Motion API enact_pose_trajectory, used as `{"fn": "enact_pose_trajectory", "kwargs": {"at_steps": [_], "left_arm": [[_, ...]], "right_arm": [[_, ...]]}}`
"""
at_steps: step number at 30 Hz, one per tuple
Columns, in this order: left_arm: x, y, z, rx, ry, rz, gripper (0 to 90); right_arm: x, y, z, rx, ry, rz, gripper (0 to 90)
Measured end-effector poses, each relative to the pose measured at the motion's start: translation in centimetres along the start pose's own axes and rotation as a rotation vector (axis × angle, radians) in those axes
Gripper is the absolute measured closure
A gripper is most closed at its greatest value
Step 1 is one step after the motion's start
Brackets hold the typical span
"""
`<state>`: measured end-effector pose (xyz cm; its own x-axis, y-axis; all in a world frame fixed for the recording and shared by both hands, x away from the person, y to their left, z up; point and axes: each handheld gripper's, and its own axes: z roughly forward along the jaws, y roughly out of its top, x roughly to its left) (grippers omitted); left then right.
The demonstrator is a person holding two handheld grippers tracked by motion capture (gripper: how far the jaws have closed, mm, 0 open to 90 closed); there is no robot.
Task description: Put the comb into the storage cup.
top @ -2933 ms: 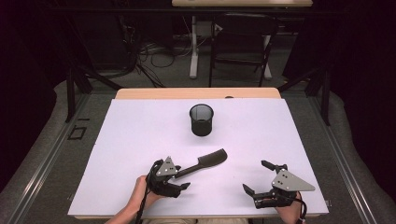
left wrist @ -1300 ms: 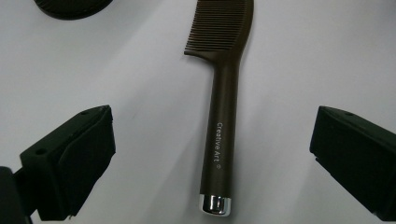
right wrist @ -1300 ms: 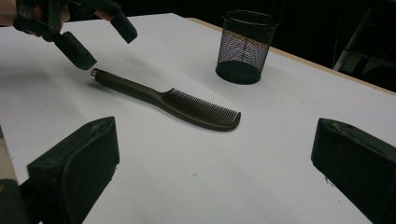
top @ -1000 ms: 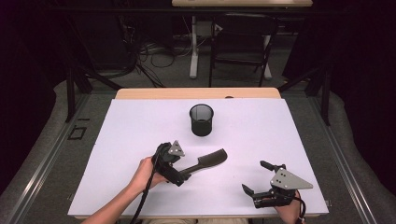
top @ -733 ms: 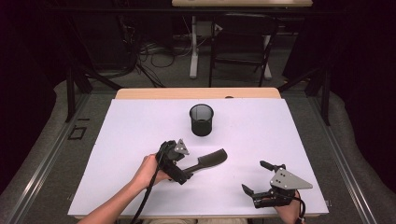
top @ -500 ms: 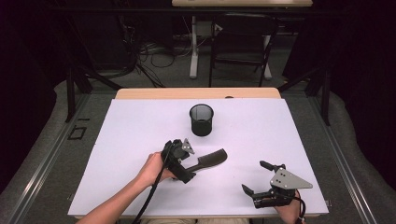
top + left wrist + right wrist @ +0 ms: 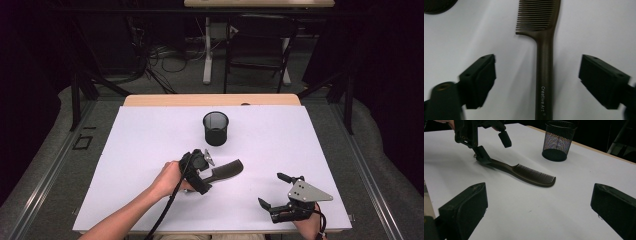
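The comb (image 7: 544, 62) lies flat on the white table (image 7: 150, 130), near the mesh cup (image 7: 215, 128). Your left gripper (image 7: 537, 82) straddles the handle, jaws wide apart and holding nothing. Expect a light, rigid, smooth plastic part — likely slippery. Close on the plain handle, not the teeth. Your right gripper (image 7: 536, 220) rests apart — spread wide, empty.

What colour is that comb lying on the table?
Dark brown, with small white lettering on the handle. The comb shows best in the left gripper view.
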<state>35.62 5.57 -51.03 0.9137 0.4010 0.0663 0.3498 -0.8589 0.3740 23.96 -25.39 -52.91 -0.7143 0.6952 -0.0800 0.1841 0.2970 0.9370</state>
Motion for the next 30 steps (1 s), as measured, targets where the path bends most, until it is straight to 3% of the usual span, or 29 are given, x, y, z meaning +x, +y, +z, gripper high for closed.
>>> {"fn": "enact_pose_trajectory", "kwargs": {"at_steps": [3,9,19,30], "left_arm": [[-0.3,0.4,-0.1,0.038,0.005,0.017,17.9],[-0.4,1.2,0.4,0.085,-0.018,0.031,35.4],[-0.7,3.0,1.2,0.164,-0.050,0.067,52.9],[-0.4,3.6,2.1,0.215,-0.069,0.046,64.0]], "right_arm": [[0.0,0.0,-0.1,0.001,0.000,0.001,0.5],[0.1,0.0,0.1,0.005,0.006,-0.008,0.5],[0.1,0.0,0.0,0.004,0.010,-0.003,0.6],[0.0,0.0,0.0,0.000,0.020,0.000,0.6]]}}
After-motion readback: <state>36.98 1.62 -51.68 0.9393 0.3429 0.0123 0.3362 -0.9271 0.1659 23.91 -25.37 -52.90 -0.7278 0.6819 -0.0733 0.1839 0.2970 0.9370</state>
